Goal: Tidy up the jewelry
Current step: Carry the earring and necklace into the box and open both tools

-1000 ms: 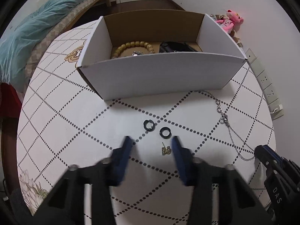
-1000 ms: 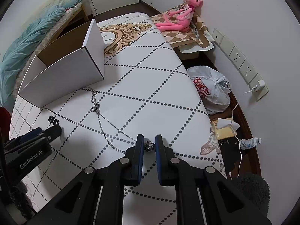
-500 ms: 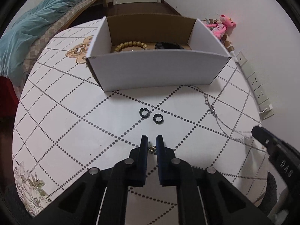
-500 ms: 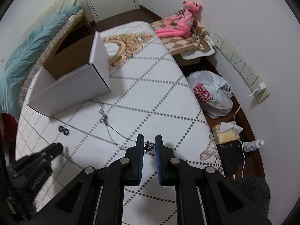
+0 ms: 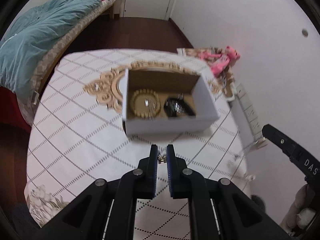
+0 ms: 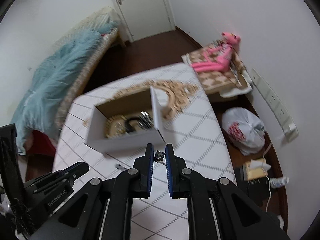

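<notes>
Above table [image 5: 84, 132], left hand-held gripper [image 5: 162, 158] pinches earring [image 5: 161, 159].

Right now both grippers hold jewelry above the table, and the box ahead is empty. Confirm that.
Not quite: the box isn't empty. The left wrist view shows a bead bracelet and a dark piece inside. Both the left gripper and right gripper do hold jewelry above the table.

The box [image 5: 168, 125] near wall stands ahead; its open top is unobstructed.
</notes>
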`<state>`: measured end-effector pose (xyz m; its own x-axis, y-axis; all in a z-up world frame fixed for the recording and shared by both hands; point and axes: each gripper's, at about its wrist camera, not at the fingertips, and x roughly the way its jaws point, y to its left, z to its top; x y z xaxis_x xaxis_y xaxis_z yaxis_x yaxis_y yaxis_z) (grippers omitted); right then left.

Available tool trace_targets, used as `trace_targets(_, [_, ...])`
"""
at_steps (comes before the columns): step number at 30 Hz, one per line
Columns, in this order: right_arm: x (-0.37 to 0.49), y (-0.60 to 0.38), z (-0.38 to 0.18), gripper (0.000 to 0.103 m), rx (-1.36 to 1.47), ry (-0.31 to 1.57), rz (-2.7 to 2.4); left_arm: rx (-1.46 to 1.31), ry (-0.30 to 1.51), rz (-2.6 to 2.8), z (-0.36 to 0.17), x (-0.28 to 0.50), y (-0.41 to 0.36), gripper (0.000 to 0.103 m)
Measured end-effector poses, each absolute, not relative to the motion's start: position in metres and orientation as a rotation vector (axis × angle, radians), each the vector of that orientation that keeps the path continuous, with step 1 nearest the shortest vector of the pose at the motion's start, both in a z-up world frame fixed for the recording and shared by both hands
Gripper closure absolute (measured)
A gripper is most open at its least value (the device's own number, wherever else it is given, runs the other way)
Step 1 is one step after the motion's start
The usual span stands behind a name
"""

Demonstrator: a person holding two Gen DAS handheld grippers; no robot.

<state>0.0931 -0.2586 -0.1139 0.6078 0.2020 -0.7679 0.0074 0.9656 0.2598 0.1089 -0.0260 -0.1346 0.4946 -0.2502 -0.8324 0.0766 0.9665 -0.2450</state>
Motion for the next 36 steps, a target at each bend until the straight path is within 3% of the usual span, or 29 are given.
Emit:
trace_targets(7, [0.118,-0.251,-0.054,0.091,0.263,0.848,0.223,-0.211,0.963,-0.223,-0.088,0.138,-0.012,0.097])
trace_targets(13, [0.161,-0.231,-0.033,0.091,0.232,0.858,0.281,-0.203,0.969,-0.228,-0.079,0.178,-0.011,0.097])
trace_targets(22, [0.249,-0.213,-0.104,0.091,0.195,1.069,0.253,-0.274,1.097,-0.272,-0.117,0.232,-0.013,0.097])
trace_targets(32, [0.292,-0.21,-0.155,0.091,0.158,1.213,0.23,-0.233,1.229,-0.208,-0.151,0.267,-0.022,0.093])
trace_targets(35, [0.301,-0.209,-0.168,0.088,0.15,1.27,0.229,-0.202,1.24,-0.142,-0.154,0.272,-0.016,0.084])
trace_targets(36, [0.302,-0.209,-0.17,0.084,0.144,1.278,0.226,-0.195,1.233,-0.13,-0.153,0.272,-0.014,0.066])
